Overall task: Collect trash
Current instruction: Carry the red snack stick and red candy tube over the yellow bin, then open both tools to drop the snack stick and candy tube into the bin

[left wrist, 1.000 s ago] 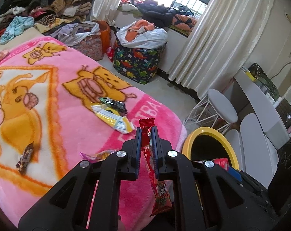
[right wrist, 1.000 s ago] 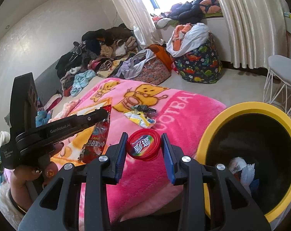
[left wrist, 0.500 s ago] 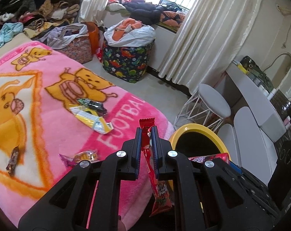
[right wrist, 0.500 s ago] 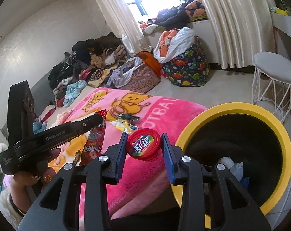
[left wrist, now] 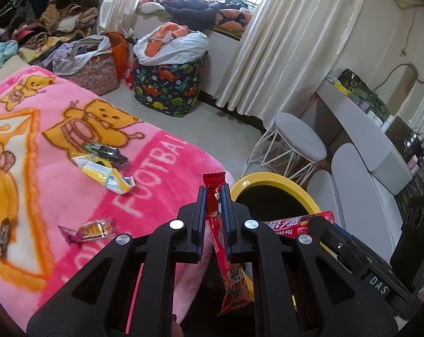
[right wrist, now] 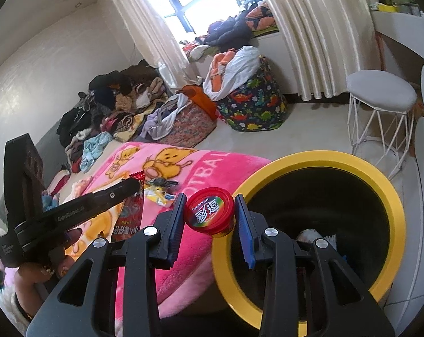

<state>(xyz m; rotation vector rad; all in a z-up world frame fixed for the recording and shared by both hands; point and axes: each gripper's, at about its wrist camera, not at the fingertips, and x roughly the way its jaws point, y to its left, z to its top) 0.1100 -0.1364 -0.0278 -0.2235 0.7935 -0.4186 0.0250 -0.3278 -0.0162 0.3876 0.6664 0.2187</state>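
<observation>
My left gripper [left wrist: 214, 193] is shut on a red snack wrapper [left wrist: 229, 269] that hangs down between its fingers, just left of the yellow-rimmed trash bin [left wrist: 270, 178]. My right gripper [right wrist: 209, 209] is shut on a round red plastic tub [right wrist: 209, 214] and holds it over the left rim of the bin [right wrist: 318, 158]. The left gripper with its wrapper [right wrist: 129, 219] shows at the left of the right wrist view. Some trash lies at the bottom of the bin. More wrappers lie on the pink blanket [left wrist: 57, 185]: a yellow one [left wrist: 105, 172], a dark one [left wrist: 106, 151], a clear one [left wrist: 92, 229] and a brown one [left wrist: 2, 236].
A white wire stool [left wrist: 298, 141] and white chairs [left wrist: 355, 185] stand behind the bin beside a white desk [left wrist: 360, 118]. A dinosaur-print laundry basket [left wrist: 167, 84] and heaps of clothes [right wrist: 113, 112] lie by the window and curtains.
Both grippers have moved right, towards the bin. The right gripper's tub now stands over the bin's rim; the bin looks nearer and larger in both views.
</observation>
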